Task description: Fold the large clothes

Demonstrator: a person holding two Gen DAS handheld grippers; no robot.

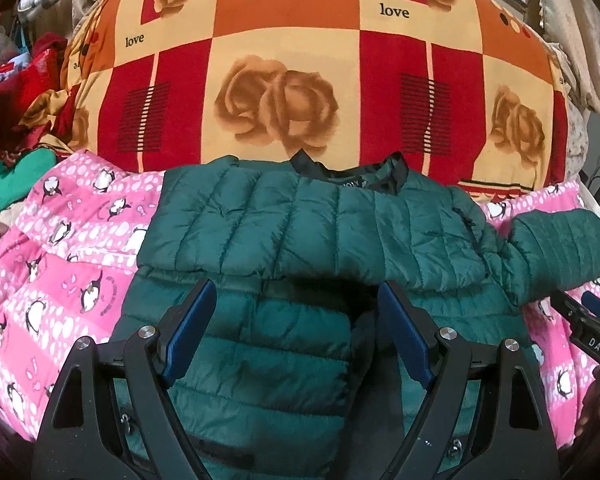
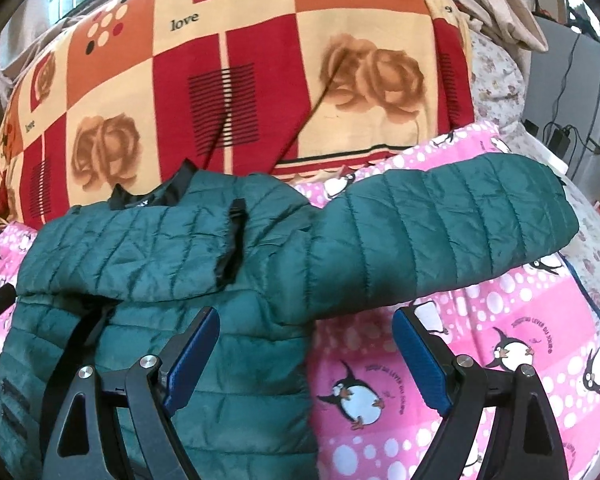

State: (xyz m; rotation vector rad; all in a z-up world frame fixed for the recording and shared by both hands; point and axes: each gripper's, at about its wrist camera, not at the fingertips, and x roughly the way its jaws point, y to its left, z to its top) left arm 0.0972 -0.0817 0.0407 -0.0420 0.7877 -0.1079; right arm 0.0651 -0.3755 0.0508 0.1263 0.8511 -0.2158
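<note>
A dark green quilted puffer jacket (image 1: 300,224) lies on a pink penguin-print blanket (image 1: 72,264), its black collar (image 1: 340,168) at the far side. One sleeve is folded across the chest. The other sleeve (image 2: 440,232) stretches out to the right over the blanket (image 2: 480,340). My left gripper (image 1: 296,296) hovers open above the jacket's body, nothing between its blue pads. My right gripper (image 2: 306,322) is open too, over the jacket (image 2: 148,248) by its right edge and below the outstretched sleeve. The right gripper's black tip (image 1: 588,320) shows at the right edge of the left wrist view.
A large red, orange and cream rose-print quilt (image 1: 300,60) is piled behind the jacket. Red and green clothes (image 1: 16,128) are heaped at the far left. Cables and chargers (image 2: 560,136) lie at the far right beside a floral sheet (image 2: 496,72).
</note>
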